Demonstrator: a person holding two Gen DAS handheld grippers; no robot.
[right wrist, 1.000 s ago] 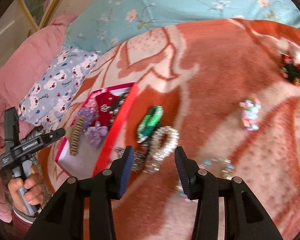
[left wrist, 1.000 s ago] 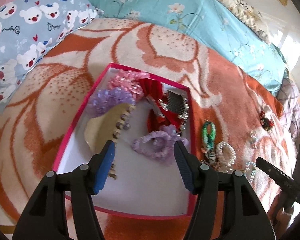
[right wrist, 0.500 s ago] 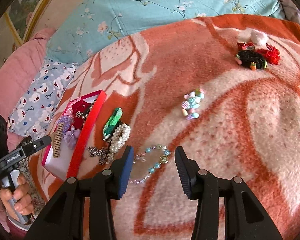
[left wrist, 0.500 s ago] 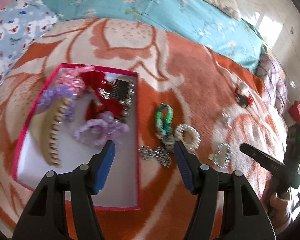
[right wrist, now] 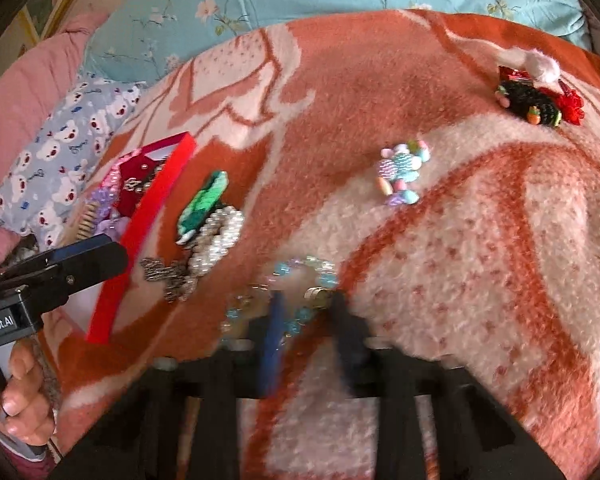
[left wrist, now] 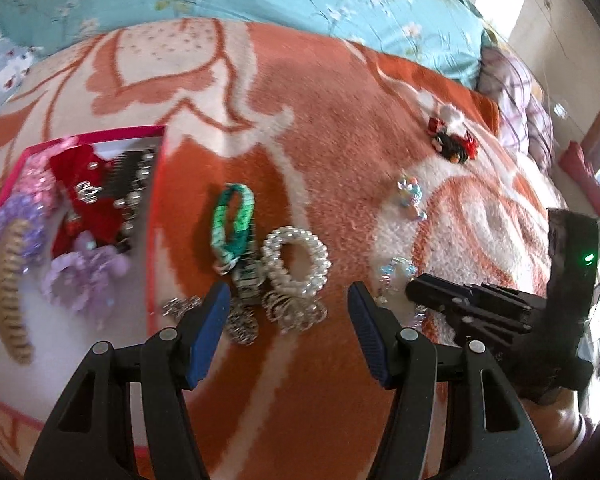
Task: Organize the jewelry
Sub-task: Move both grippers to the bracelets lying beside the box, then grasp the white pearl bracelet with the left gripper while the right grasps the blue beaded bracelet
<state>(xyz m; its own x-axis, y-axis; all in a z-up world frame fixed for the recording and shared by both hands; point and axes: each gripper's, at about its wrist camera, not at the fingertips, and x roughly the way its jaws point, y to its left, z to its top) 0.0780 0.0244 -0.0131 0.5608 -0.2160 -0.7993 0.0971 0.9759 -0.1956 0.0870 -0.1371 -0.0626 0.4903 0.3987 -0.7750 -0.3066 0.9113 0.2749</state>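
I have the left claw (left wrist: 286,304) spread wide and empty above the orange-and-cream blanket (left wrist: 340,140) on the bed. In its view, the pearl spiral bracelet (left wrist: 296,258) lies at 12 o'clock just beyond the fingertips, touching the green woven band (left wrist: 234,220) at its 10 o'clock. A silver chain (left wrist: 240,320) is heaped against the near side of both, close to the left finger. The pink-rimmed jewelry box (left wrist: 156,208) sits at 9 o'clock and holds a red bow clip (left wrist: 88,204), a dark comb (left wrist: 126,166), purple scrunchies (left wrist: 86,272) and a tan claw clip (left wrist: 10,292).

In the right wrist view, the right claw (right wrist: 308,332) is heavily blurred. Its fingers stand parted on either side of the pale blue beaded bracelet (right wrist: 296,280), which lies on the blanket at 12 o'clock between the tips; I cannot tell whether the pads touch it. A pastel bead cluster (right wrist: 400,172) rests well apart at 1 o'clock. A black and red hair ornament (right wrist: 536,100) with a white pompom lies far off at 2 o'clock. The box, green band and pearl bracelet are grouped at 10 o'clock. The left claw's body enters this view at 9 o'clock, with the operator's hand (right wrist: 24,396) gripping its handle.
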